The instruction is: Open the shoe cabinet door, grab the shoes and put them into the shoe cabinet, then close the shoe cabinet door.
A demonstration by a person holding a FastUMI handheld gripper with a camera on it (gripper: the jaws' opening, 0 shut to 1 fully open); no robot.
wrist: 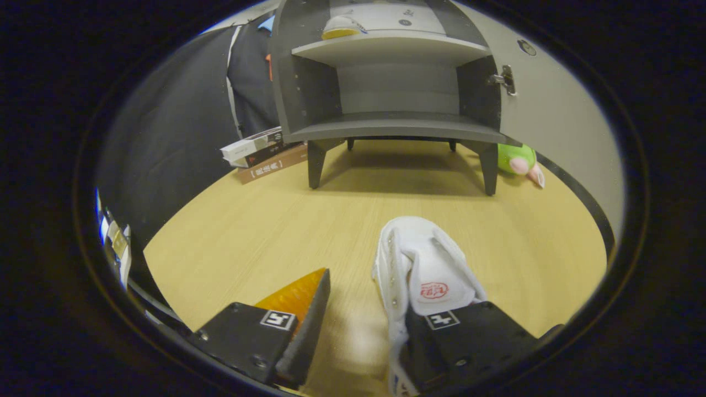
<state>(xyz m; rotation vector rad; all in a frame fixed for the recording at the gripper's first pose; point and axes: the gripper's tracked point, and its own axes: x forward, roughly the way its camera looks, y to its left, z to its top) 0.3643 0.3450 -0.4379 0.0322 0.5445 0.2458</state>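
Gripper [361, 309] spread wide — one finger inside the white shoe [424, 264] — before the open shoe cabinet [397, 82].

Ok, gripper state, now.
Gripper: open, holding nothing. The white shoe lies on the table by the right finger, which sits in its opening; the left finger stands apart from it.

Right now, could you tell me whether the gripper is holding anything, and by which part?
Nothing is clamped. The gripper is open: one finger sits inside the white shoe at its opening, the other stands apart on the wooden table.
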